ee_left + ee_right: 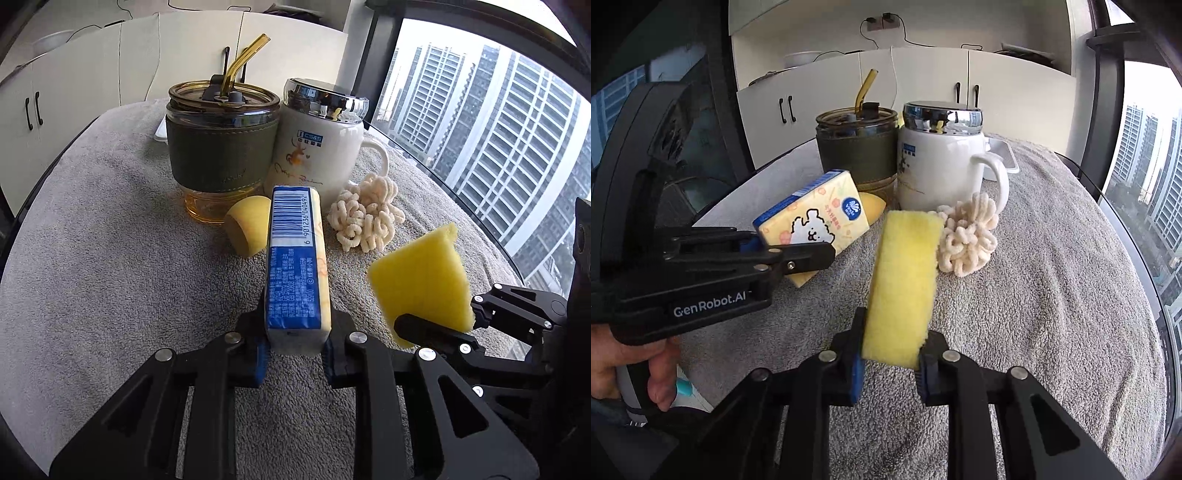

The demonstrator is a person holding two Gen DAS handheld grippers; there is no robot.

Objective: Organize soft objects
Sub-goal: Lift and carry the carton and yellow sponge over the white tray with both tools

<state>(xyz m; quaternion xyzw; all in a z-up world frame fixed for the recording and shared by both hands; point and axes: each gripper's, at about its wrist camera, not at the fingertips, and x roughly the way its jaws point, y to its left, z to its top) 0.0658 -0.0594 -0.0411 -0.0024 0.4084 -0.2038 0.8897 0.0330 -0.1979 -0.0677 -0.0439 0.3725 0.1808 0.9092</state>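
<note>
Two soft things are clamped in my fingers: my left gripper (295, 341) is closed tight on the tissue pack (295, 266), held edge-up over the grey towel (110, 258), and my right gripper (891, 363) squeezes the yellow sponge (905, 284), also lifted off the cloth. They sit side by side, near but apart. Ahead, the amber straw cup (221, 147) and the white lidded mug (317, 144) stand touching, closing off the far middle of the bench (424, 147). A cream chenille scrunchie (364, 214) lies just in front of the mug; a yellow makeup sponge (249, 229) rests against the cup's base, half hidden behind the pack in the right view. Open towel lies to my left and right. The bench's glass rim curves close by the window. A white tray (1004, 158) behind the mug is mostly hidden.
</note>
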